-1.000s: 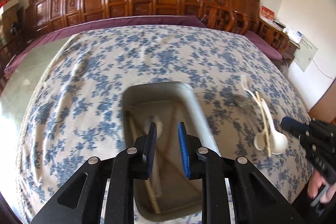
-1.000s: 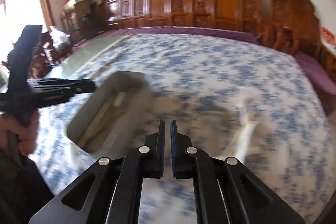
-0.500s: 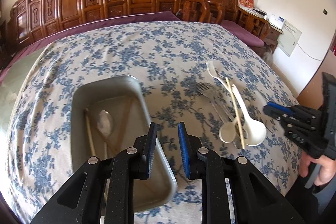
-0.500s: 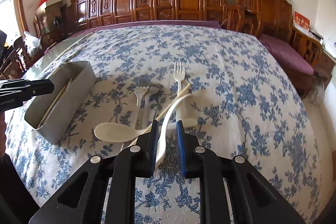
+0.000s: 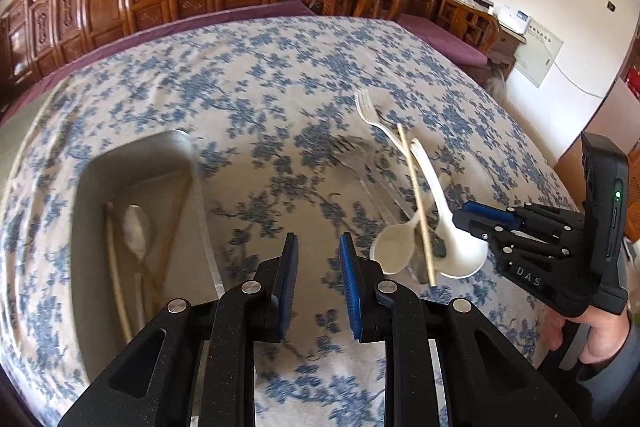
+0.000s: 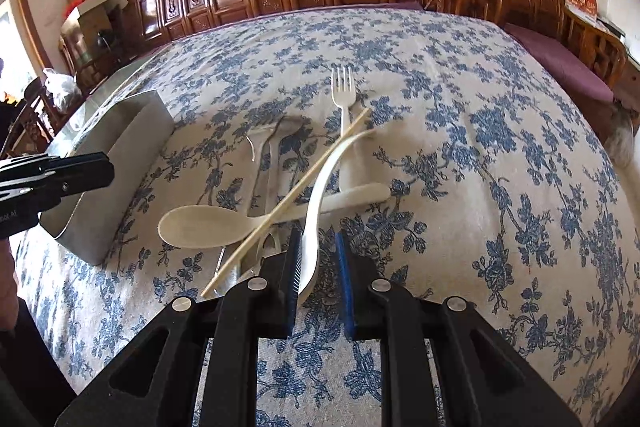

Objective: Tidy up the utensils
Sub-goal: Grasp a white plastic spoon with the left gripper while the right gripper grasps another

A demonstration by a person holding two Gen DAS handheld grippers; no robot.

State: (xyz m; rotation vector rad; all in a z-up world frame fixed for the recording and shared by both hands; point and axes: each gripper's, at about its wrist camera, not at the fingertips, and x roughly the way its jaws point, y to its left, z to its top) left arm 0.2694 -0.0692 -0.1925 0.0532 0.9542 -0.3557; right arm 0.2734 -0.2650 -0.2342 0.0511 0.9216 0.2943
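Utensils lie in a loose pile on a table (image 6: pixel 460 75) covered with a blue-flowered cloth. In the right wrist view, a white fork (image 6: pixel 345 99) points toward 12 o'clock. A cream spoon (image 6: pixel 208 225) lies crosswise, its bowl toward 9 o'clock. 1 chopstick (image 6: pixel 288 203) crosses it diagonally from 7 to 1 o'clock. A clear fork (image 6: pixel 264 155) lies beside them.

The right gripper (image 6: pixel 317 259) straddles the bowl end of a white soup spoon (image 6: pixel 320 187). Its jaws are slightly parted; the spoon touches the left pad, with a gap at the right one, so nothing is clamped.

A grey bin (image 5: pixel 120 187) sits at 9 o'clock of the pile, well apart. It holds a spoon (image 5: pixel 136 227) and chopsticks (image 5: pixel 116 267).

The left gripper (image 5: pixel 317 259) hovers over bare cloth between bin and pile, jaws slightly apart and empty. A person's hand (image 5: pixel 596 339) holds the right gripper.
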